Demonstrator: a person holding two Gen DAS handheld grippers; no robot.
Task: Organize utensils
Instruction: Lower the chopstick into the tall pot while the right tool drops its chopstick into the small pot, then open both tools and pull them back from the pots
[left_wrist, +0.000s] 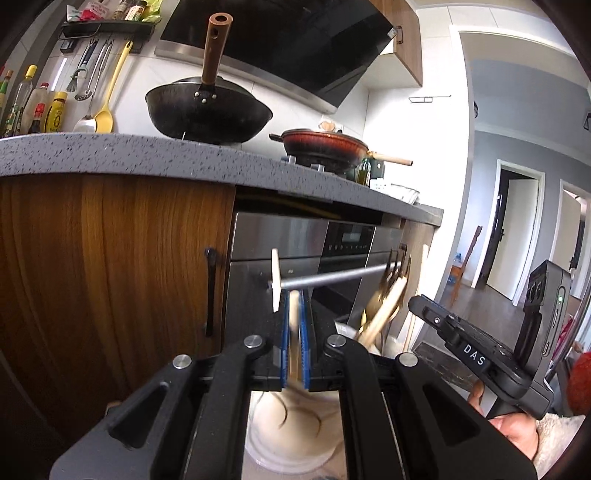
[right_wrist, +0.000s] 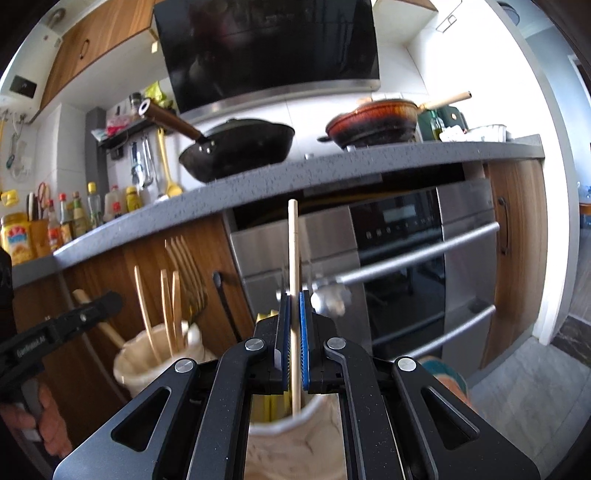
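Observation:
My left gripper (left_wrist: 294, 297) is shut on a pale wooden utensil (left_wrist: 294, 325) that stands upright over a cream marbled holder (left_wrist: 291, 424). A flat pale wooden piece (left_wrist: 275, 280) rises just left of the pads; whether it belongs to the held utensil I cannot tell. My right gripper (right_wrist: 294, 297) is shut on a thin wooden stick (right_wrist: 293, 254), held upright, its lower end inside a cream holder (right_wrist: 295, 439) with yellow items. Between the two grippers stands another cream holder (right_wrist: 155, 358) with wooden utensils (right_wrist: 168, 310) and gold forks (right_wrist: 184, 266).
A steel oven (right_wrist: 399, 251) with bar handles (left_wrist: 332, 278) sits under the grey speckled counter (left_wrist: 147, 155). On the counter are a black wok (left_wrist: 207, 110) and a red-brown pan (left_wrist: 325, 146). Wooden cabinet doors (left_wrist: 110, 277) flank the oven. A hand (left_wrist: 517, 432) holds the right gripper's grip.

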